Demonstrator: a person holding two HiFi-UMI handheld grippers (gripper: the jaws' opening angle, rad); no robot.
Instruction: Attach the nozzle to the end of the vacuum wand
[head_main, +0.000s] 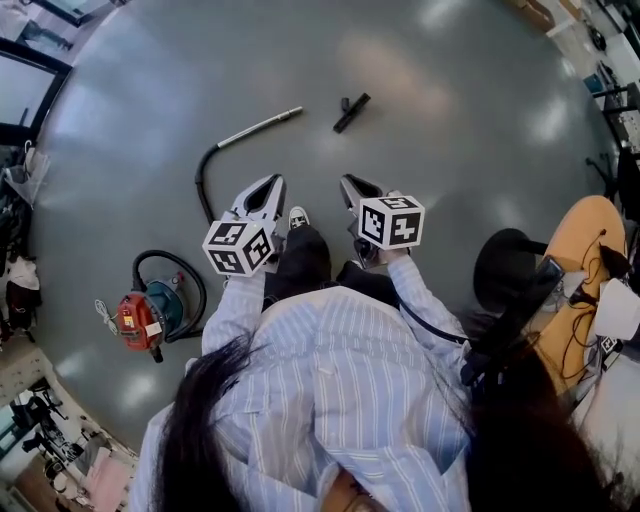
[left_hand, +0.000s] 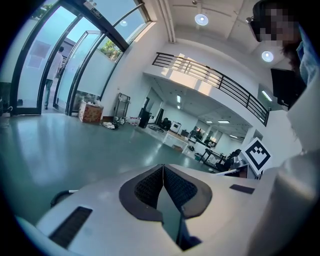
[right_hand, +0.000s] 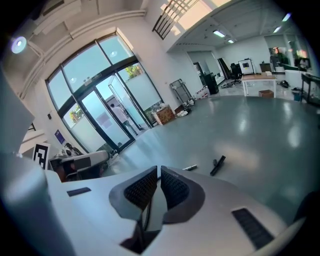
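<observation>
Head view: the black nozzle (head_main: 351, 112) lies on the grey floor (head_main: 450, 120), near the tip of the silver vacuum wand (head_main: 258, 128) but not touching it. Open floor surrounds both.

Left gripper view: your left claw (left_hand: 163, 167) is closed tip to tip and empty.

Right gripper view: your right claw (right_hand: 158, 170) is all but closed and holds nothing. The nozzle lies ahead on the floor, to its right.

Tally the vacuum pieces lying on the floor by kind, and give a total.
Vacuum cleaner: 1
Hose: 1
Wand: 1
Nozzle: 1
Total: 4
</observation>
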